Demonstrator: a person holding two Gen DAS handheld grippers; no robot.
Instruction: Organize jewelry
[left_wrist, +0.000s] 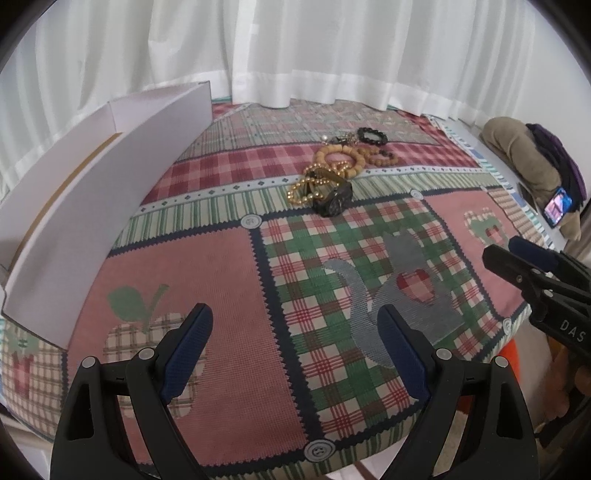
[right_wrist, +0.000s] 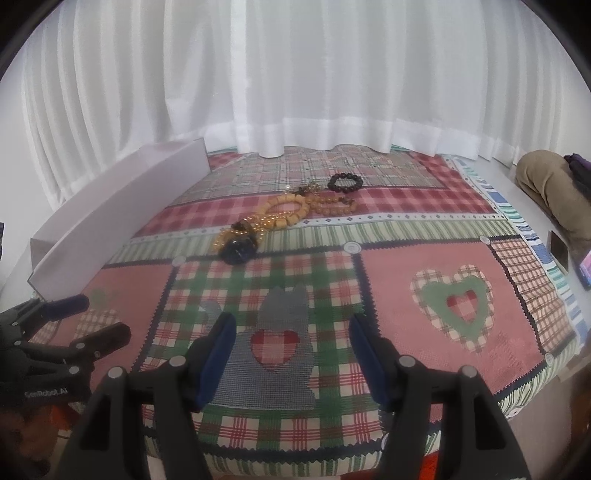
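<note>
A heap of jewelry lies on the patchwork cloth: a dark watch, a gold bead chain, a tan wooden bead bracelet, a smaller amber bead bracelet and a black bead bracelet. A white open box stands at the left. My left gripper is open and empty over the near cloth; it also shows in the right wrist view. My right gripper is open and empty, seen too in the left wrist view.
The cloth-covered table backs onto white curtains. At the right lie a brown cushion or garment, a purple cloth, and two phones beyond the cloth edge.
</note>
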